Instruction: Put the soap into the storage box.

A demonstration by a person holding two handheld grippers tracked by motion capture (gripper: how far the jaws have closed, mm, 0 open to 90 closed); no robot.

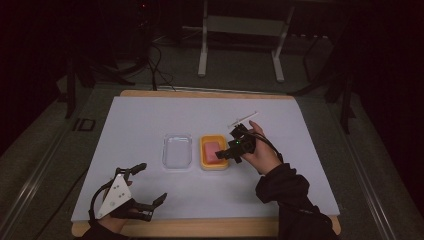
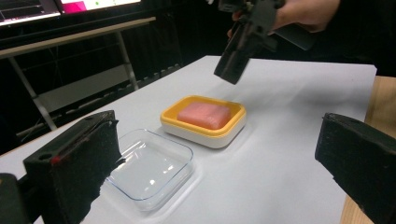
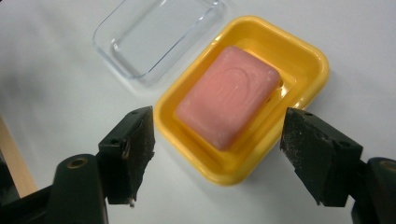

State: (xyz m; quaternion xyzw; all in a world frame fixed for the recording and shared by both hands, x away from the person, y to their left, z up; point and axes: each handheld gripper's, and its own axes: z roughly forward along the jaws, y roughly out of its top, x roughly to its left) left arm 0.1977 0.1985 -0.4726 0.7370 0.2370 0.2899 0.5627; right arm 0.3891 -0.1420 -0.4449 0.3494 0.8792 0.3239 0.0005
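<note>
Sitting in the yellow dish (image 3: 306, 70) mid-table: pink soap bar (image 3: 229, 95), untouched. Clear tray (image 3: 156, 32) just beside the dish. Right gripper (image 3: 217, 149) hovers above the soap, jaws wide apart, holding nothing. Left gripper (image 1: 145, 185) near table's front edge, jaws spread, empty.

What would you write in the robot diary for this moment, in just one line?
right hand-held gripper: open, above pink soap bar in yellow soap dish | left hand-held gripper: open, idle | clear lid: beside dish
</note>
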